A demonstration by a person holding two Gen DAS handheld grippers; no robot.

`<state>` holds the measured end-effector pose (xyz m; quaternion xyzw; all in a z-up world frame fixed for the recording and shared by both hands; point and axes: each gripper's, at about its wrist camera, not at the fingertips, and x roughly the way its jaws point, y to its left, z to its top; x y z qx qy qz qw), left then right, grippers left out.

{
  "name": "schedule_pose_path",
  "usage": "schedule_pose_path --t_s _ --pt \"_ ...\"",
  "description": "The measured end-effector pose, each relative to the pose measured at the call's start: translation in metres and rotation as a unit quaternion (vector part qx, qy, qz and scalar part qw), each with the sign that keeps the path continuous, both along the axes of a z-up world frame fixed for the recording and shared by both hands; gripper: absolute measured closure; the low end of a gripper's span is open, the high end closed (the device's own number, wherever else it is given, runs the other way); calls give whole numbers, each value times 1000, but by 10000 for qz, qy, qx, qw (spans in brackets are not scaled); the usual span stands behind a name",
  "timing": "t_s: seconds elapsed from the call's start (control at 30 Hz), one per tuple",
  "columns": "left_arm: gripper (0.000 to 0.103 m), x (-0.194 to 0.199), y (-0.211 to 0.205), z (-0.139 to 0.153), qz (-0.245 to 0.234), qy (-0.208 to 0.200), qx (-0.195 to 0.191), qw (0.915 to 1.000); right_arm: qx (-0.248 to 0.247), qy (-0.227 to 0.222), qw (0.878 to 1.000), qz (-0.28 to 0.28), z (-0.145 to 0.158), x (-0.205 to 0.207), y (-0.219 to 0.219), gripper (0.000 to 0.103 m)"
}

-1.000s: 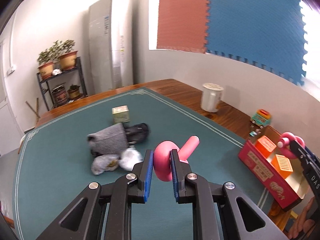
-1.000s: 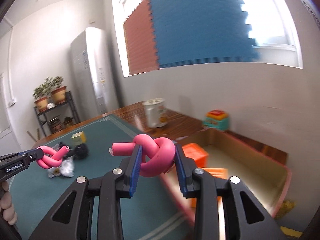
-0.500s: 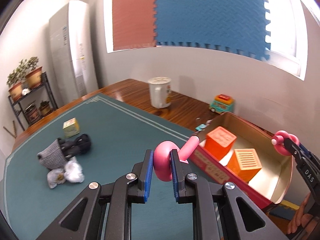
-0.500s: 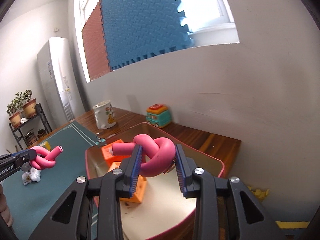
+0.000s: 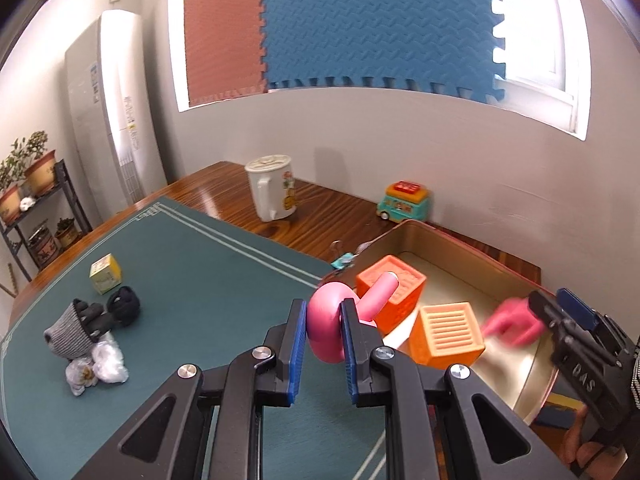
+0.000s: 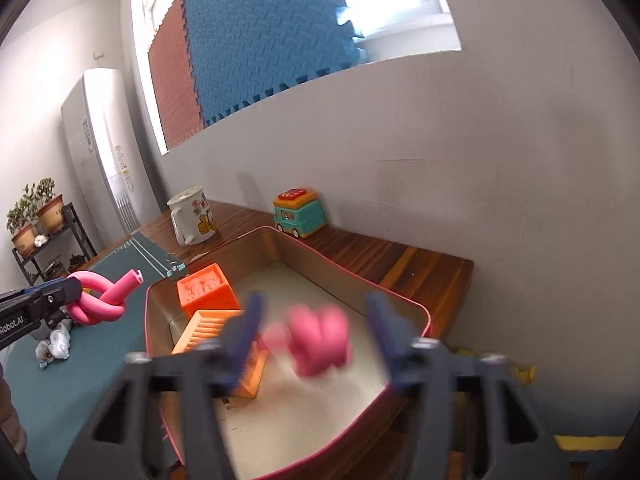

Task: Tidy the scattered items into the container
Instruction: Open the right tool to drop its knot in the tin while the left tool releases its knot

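My left gripper (image 5: 323, 322) is shut on a pink knotted foam tube (image 5: 326, 326) and holds it above the green mat, just left of the red-rimmed tin container (image 5: 452, 236). It also shows in the right wrist view (image 6: 100, 300). My right gripper (image 6: 314, 330) is open above the container (image 6: 320, 250). A second pink foam knot (image 6: 320, 340) sits blurred between its spread fingers, loose over the tin's floor. Two orange cubes (image 5: 446, 332) lie inside the tin.
On the mat at left lie a grey and black sock bundle (image 5: 80, 326), crumpled white wrappers (image 5: 98, 368) and a small yellow box (image 5: 105, 278). A white mug (image 5: 272, 192), a teal toy bus (image 5: 404, 200) and a binder clip (image 5: 344, 258) sit on the wooden table.
My right gripper has opened and let go of its pink knot over the tin. My left gripper has carried its knot closer to the tin's left edge.
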<state>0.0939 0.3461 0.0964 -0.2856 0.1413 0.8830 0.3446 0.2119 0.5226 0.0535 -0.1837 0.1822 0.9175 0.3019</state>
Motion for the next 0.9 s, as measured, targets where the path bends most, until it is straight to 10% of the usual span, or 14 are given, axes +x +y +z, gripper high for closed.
schedule_pose_path --t_s 0.8,0.9 --pt "84 53 65 -23 -1334 -819 -146 9876 -130 229 9973 -682 -2 38 27 25" --pt "72 53 62 -24 -1305 -940 -131 9869 -148 240 9974 -665 -2 37 26 25"
